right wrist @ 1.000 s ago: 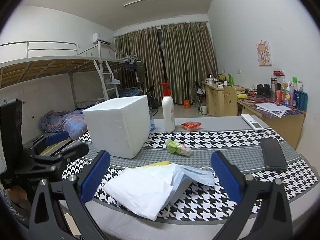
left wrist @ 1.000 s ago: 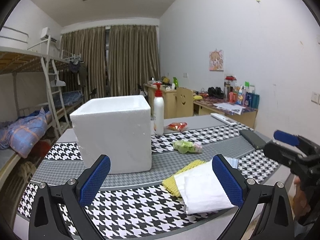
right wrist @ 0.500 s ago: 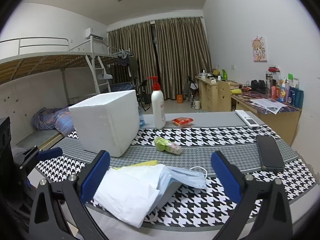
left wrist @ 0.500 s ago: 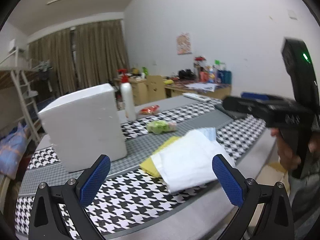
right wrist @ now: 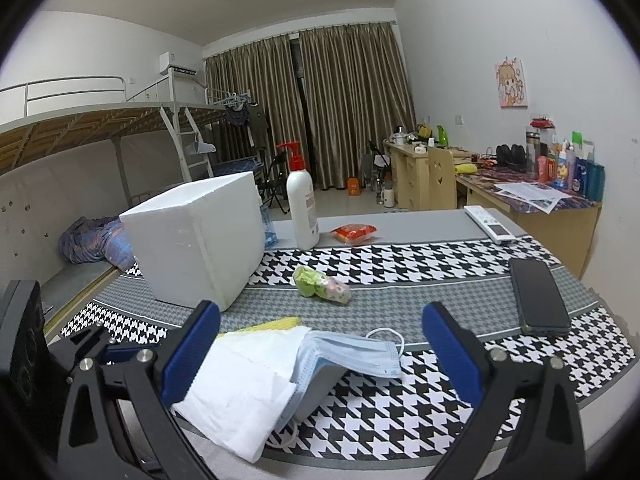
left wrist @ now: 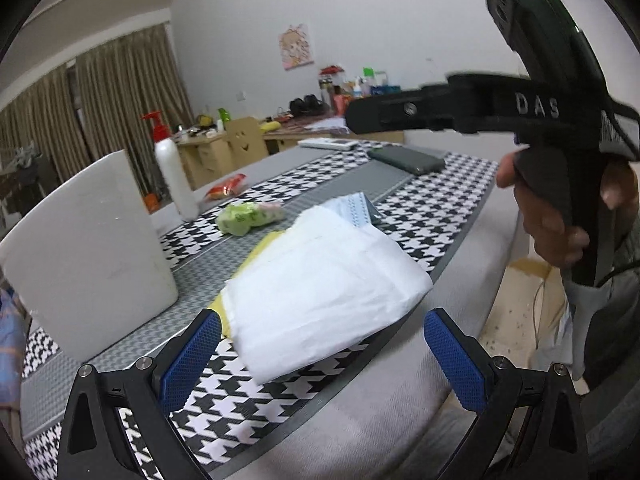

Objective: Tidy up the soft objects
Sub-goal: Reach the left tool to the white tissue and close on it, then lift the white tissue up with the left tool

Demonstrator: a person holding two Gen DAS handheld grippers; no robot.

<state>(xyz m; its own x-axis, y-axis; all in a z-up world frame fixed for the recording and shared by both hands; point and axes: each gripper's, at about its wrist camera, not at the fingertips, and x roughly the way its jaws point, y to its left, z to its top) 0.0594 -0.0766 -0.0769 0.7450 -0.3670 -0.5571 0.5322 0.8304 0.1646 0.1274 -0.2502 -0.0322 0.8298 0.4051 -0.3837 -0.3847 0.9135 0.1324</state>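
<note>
White tissue (left wrist: 320, 280) tops the pile of yellow cloth (left wrist: 264, 248) and face mask (right wrist: 352, 354) near the table's front edge. Both the left gripper (left wrist: 320, 360) and right gripper (right wrist: 320, 352) gape empty; the approach should be low, pinching one layer only.

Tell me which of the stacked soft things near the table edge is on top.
The white tissue is on top. The blue face mask pokes out from under its far side, and the yellow cloth shows only as an edge beneath both.
</note>
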